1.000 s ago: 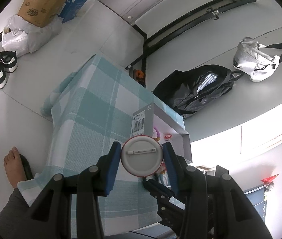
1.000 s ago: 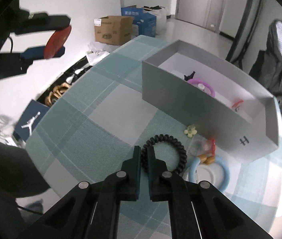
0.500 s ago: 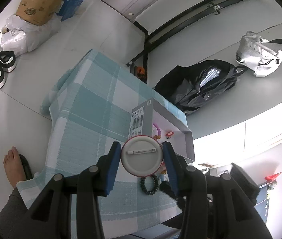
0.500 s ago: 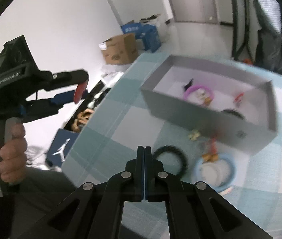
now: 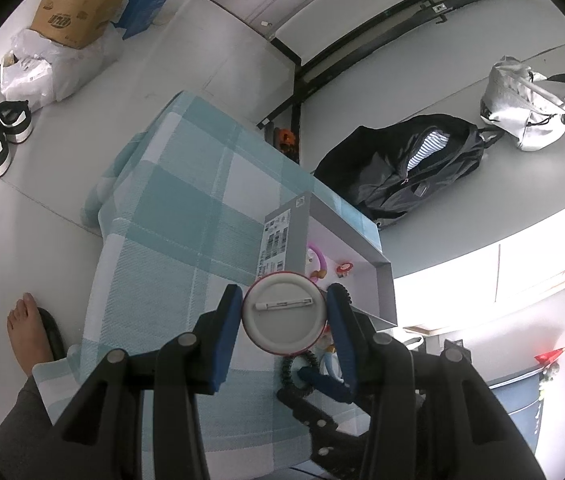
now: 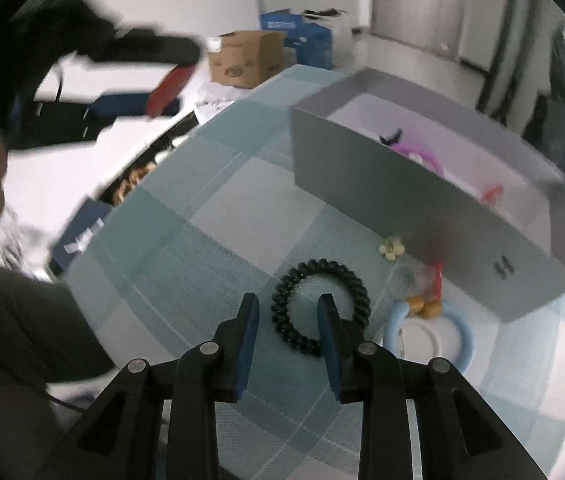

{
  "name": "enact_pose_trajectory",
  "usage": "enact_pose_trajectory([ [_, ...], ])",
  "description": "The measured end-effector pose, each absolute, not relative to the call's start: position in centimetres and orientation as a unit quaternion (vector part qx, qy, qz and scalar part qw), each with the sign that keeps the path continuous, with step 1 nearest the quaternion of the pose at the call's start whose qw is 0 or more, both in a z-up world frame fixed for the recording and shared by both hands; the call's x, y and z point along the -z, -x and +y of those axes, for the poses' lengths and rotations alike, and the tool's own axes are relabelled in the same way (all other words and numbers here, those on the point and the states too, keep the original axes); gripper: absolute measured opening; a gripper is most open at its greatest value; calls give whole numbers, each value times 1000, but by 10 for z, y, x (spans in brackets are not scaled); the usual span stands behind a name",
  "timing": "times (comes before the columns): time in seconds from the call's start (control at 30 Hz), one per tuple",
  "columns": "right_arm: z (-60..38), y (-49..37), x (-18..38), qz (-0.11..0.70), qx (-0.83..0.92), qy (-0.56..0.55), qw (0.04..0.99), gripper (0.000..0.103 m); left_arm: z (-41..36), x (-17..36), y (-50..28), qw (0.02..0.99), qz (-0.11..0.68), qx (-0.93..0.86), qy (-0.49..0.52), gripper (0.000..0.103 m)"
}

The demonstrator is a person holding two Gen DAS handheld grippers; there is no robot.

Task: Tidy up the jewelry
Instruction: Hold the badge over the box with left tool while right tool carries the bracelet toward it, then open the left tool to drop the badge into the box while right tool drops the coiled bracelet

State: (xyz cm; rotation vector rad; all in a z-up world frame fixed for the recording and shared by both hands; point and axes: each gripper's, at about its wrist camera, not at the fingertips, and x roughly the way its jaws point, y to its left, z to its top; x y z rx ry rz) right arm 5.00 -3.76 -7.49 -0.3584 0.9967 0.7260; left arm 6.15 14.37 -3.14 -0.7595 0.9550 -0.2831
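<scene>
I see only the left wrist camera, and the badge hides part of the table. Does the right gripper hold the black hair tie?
Observer: No. The right gripper has its jaws opening. They stand on either side of the near-left arc of the hair tie, and the pads do not press on it.
Operator: Is something else loose on the cloth?
Observer: Yes, a small cream flower lies by the near wall of the box.
Operator: And to the right of the tie?
Observer: A light blue ring lies there, with a white disc inside it.
</scene>
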Motion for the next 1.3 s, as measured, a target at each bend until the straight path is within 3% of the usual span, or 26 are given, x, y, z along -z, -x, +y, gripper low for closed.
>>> enact_pose_trajectory([
  [0.03,-32,-46,75,452,-341,193,801,9,142,31,-63,810,447,133,356,38],
  [0.2,-28,-43,77,449,-368,213,786,8,132,25,-72,813,441,145,353,38],
  [0.4,-61,-69,58,483,-382,58,785,8,126,15,-87,812,412,172,376,38],
  [0.57,-94,-91,26,467,-390,-53,792,8,124,10,-97,814,393,171,391,38],
  [0.83,-122,-126,-17,415,-389,-63,820,8,103,18,-112,810,402,184,385,38],
  [1.1,-139,-171,-18,404,-394,-83,821,8,71,13,-124,842,424,155,296,38],
  [1.3,-142,-183,16,429,-404,-88,803,8,50,21,-128,859,452,118,209,38],
])
